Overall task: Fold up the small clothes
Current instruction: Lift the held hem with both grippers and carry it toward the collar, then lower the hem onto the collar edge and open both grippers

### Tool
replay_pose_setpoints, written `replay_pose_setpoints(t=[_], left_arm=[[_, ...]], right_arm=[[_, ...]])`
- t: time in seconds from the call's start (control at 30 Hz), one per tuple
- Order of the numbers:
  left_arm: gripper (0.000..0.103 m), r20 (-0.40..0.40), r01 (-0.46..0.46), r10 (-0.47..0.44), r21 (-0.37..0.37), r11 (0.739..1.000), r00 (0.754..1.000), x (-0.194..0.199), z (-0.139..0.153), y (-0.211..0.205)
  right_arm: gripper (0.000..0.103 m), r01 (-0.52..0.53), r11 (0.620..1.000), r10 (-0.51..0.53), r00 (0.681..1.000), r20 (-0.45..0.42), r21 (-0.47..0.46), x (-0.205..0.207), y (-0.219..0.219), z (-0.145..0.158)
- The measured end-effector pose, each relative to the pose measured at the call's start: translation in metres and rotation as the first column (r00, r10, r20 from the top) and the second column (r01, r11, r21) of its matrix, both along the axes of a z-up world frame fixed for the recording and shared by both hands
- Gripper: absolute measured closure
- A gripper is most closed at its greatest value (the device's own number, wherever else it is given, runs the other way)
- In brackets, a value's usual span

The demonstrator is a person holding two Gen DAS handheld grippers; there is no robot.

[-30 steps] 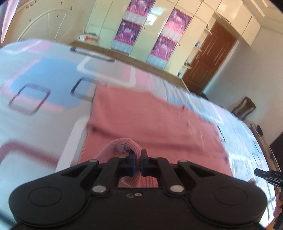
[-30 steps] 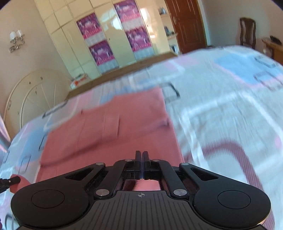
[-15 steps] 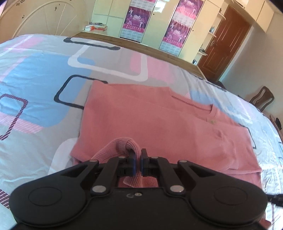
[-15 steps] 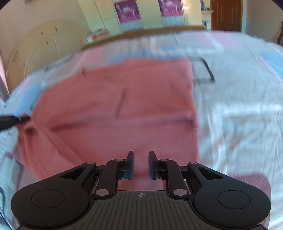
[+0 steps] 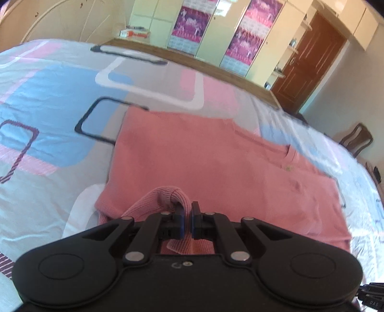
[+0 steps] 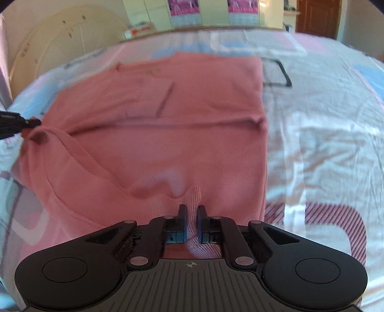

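Note:
A pink knit sweater (image 5: 204, 153) lies flat on the bed, partly folded, collar to the far side. My left gripper (image 5: 186, 208) is shut on a bunched ribbed edge of the sweater (image 5: 168, 194) at its near left corner. In the right wrist view the sweater (image 6: 168, 108) fills the middle, with a fold line across it. My right gripper (image 6: 192, 211) has its jaws closed on a raised pinch of the sweater's near hem (image 6: 193, 196). The left gripper's tip (image 6: 14, 121) shows at the left edge, holding the sweater's corner.
The bedsheet (image 5: 48, 96) has blue, pink and white rounded squares and extends on all sides. A wooden bed end (image 5: 192, 60), wardrobes with purple posters (image 5: 189, 21), a brown door (image 5: 309, 62) and a chair (image 5: 357, 139) stand beyond.
My right gripper opened half a second ago and has now closed on a pinch of the near hem. My left gripper kept its hold on the corner and shifted slightly.

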State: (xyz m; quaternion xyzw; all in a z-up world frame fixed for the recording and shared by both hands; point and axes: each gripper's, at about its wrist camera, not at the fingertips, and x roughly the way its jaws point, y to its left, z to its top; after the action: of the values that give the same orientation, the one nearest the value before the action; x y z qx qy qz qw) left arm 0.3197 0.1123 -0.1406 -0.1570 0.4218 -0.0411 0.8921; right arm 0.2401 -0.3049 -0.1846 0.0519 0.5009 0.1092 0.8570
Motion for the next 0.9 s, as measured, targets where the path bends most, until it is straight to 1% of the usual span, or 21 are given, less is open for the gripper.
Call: replay_pose_setpoints(t=[0.07, 0.17, 0.23, 0.3, 0.33, 0.4, 0.43, 0.47, 0.5, 0.53, 0.57, 0.63, 0.67, 0.7, 0.73, 0.77, 0.8, 0.9], left_arm=[[0.099, 0.030, -0.009, 0.010, -0.013, 1.000, 0.999, 0.002, 0.010, 0.000], [0.099, 0.079, -0.016, 0.016, -0.009, 1.000, 0.997, 0.015, 0.024, -0.003], [0.099, 0.097, -0.023, 0.024, -0.015, 1.000, 0.995, 0.033, 0.031, -0.003], [0.099, 0.103, -0.038, 0.039, -0.010, 0.999, 0.994, 0.056, 0.031, -0.002], [0.099, 0.098, -0.050, 0.050, -0.006, 0.999, 0.994, 0.069, 0.029, -0.002], [0.099, 0.061, -0.054, 0.053, 0.017, 0.998, 0.997, 0.094, 0.017, -0.004], [0.099, 0.040, -0.056, 0.055, 0.035, 0.998, 0.998, 0.104, 0.010, -0.006], [0.099, 0.001, -0.044, 0.044, 0.052, 0.998, 0.999, 0.116, 0.000, -0.008], [0.094, -0.026, -0.042, 0.043, 0.061, 0.997, 0.999, 0.125, -0.008, -0.009], [0.092, -0.045, -0.051, 0.054, 0.065, 0.997, 0.998, 0.129, -0.015, -0.009], [0.083, -0.063, -0.059, 0.063, 0.062, 0.996, 0.996, 0.134, -0.021, -0.008], [0.074, -0.074, -0.058, 0.063, 0.061, 0.996, 0.995, 0.135, -0.025, -0.001], [0.056, -0.068, -0.059, 0.063, 0.060, 0.996, 0.996, 0.133, -0.022, 0.003], [0.035, -0.050, -0.059, 0.062, 0.063, 0.996, 0.997, 0.129, -0.018, 0.008], [0.030, -0.019, -0.059, 0.060, 0.074, 0.996, 0.998, 0.123, -0.013, 0.013], [0.029, 0.003, -0.048, 0.048, 0.085, 0.995, 0.999, 0.119, -0.008, 0.017], [0.029, 0.016, -0.021, 0.019, 0.087, 0.996, 1.000, 0.117, -0.004, 0.020], [0.029, 0.026, 0.093, -0.096, 0.099, 0.991, 0.995, 0.116, 0.000, 0.024]], right_arm=[[0.096, 0.055, 0.998, -0.058, 0.996, 0.070, 0.038, 0.007, -0.009, 0.015], [0.096, 0.128, 0.986, -0.144, 0.976, 0.162, 0.108, 0.032, -0.025, 0.039], [0.096, 0.146, 0.982, -0.169, 0.964, 0.206, 0.121, 0.059, -0.031, 0.049], [0.096, 0.158, 0.981, -0.181, 0.953, 0.242, 0.113, 0.088, -0.033, 0.052], [0.096, 0.165, 0.979, -0.189, 0.951, 0.244, 0.117, 0.105, -0.034, 0.050], [0.096, 0.178, 0.977, -0.202, 0.952, 0.231, 0.121, 0.139, -0.033, 0.040], [0.096, 0.183, 0.976, -0.206, 0.954, 0.220, 0.117, 0.154, -0.030, 0.033], [0.096, 0.188, 0.976, -0.207, 0.955, 0.213, 0.107, 0.167, -0.027, 0.026], [0.096, 0.192, 0.977, -0.207, 0.956, 0.206, 0.088, 0.180, -0.024, 0.017], [0.096, 0.198, 0.977, -0.210, 0.958, 0.194, 0.079, 0.188, -0.024, 0.010], [0.096, 0.206, 0.976, -0.215, 0.961, 0.176, 0.072, 0.196, -0.023, 0.001], [0.096, 0.209, 0.976, -0.215, 0.965, 0.148, 0.052, 0.202, -0.029, -0.013], [0.096, 0.210, 0.976, -0.215, 0.966, 0.140, 0.049, 0.203, -0.031, -0.016], [0.096, 0.215, 0.975, -0.220, 0.965, 0.140, 0.050, 0.202, -0.034, -0.018], [0.096, 0.224, 0.973, -0.230, 0.963, 0.143, 0.053, 0.200, -0.036, -0.020], [0.096, 0.250, 0.967, -0.254, 0.955, 0.154, 0.041, 0.197, -0.040, -0.020], [0.096, 0.271, 0.962, -0.273, 0.948, 0.167, 0.035, 0.196, -0.045, -0.019], [0.095, 0.262, 0.960, -0.276, 0.945, 0.178, 0.098, 0.191, -0.054, -0.012]])
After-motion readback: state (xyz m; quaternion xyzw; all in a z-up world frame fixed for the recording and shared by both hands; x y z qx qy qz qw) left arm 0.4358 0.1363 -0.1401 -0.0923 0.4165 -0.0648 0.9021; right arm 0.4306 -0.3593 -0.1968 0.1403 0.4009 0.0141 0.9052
